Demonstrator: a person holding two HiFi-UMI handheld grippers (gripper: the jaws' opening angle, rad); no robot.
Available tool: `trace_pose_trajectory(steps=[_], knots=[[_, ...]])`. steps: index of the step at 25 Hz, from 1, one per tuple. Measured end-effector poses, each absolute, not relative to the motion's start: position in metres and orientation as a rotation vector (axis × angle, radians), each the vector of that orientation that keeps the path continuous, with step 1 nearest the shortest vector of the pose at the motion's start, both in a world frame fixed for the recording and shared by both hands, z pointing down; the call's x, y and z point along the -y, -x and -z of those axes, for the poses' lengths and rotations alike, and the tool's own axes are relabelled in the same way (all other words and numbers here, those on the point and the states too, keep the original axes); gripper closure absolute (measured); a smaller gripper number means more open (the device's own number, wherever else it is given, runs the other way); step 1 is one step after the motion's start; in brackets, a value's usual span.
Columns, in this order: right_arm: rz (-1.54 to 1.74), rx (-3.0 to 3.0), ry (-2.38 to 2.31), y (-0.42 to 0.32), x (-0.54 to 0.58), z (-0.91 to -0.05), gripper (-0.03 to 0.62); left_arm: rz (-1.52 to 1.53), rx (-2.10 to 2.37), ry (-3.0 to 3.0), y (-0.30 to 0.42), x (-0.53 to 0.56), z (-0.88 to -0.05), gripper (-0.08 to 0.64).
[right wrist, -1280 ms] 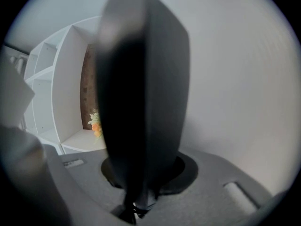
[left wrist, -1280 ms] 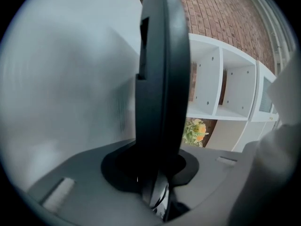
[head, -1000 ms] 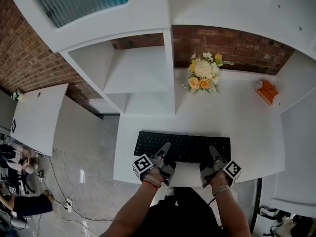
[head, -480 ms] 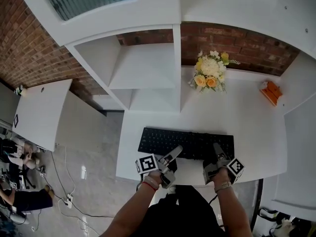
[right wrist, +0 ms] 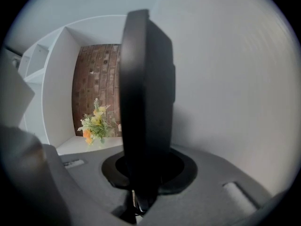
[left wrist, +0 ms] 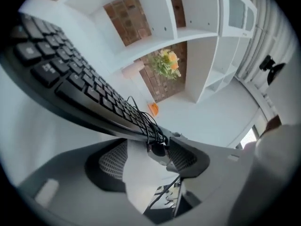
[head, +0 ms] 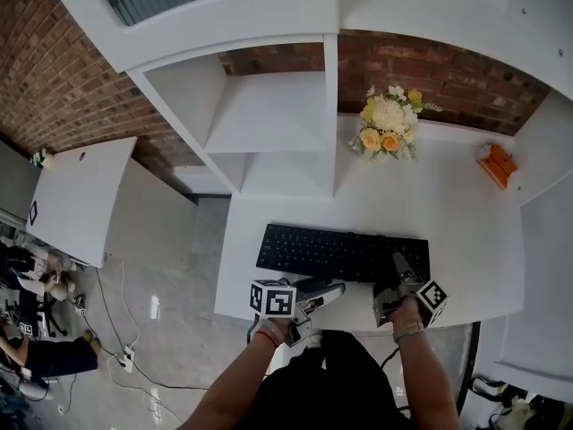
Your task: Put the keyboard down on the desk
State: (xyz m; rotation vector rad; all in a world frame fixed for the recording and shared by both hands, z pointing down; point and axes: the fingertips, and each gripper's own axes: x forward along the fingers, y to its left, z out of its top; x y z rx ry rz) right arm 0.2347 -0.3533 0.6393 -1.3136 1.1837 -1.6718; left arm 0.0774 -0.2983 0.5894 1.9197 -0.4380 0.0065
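The black keyboard [head: 340, 253] lies flat on the white desk [head: 466, 213], near its front edge. My left gripper [head: 320, 290] hangs open just in front of the keyboard's lower edge, apart from it. In the left gripper view the keyboard [left wrist: 70, 84] runs past the upper left, its coiled cable [left wrist: 151, 130] above the gap between the spread pads of my left gripper [left wrist: 148, 159]; no thing sits between them. My right gripper [head: 400, 274] is shut on the keyboard's right end. In the right gripper view the keyboard's edge [right wrist: 146, 98] stands clamped between the pads of my right gripper [right wrist: 143, 173].
A bunch of yellow and white flowers [head: 387, 131] stands at the back of the desk against the brick wall [head: 466, 74]. An orange object [head: 497, 164] lies at the far right. White open shelves [head: 269, 124] rise at the back left. Floor with cables [head: 134, 348] lies left of the desk.
My left gripper has opened, let go of the keyboard's front edge and drawn back toward the desk's near edge. The right gripper still clamps the keyboard's right end.
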Motion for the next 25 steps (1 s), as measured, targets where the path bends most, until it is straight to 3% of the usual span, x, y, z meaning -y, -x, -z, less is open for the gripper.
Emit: trace_pose_trajectory(steps=[4,7,18,25], knots=[[1.66,-1.193,1.294,-0.233,0.355,-0.635,0.529,-0.137,0.486,-2.108,-0.077,0.289,-0.589,0.499],[1.663,-1.189,1.289,-0.237,0.354,-0.645,0.528,-0.256,0.559,-2.216,-0.076,0.291,-0.593,0.565],[1.667,-1.227,1.285,-0.233,0.354,-0.635,0.515,-0.457,0.617,-2.312,-0.091,0.286,-0.606,0.565],[1.718,-1.335,1.268,-0.231,0.346,-0.626,0.431,-0.507,0.594,-2.315,-0.099,0.287,-0.609,0.561]])
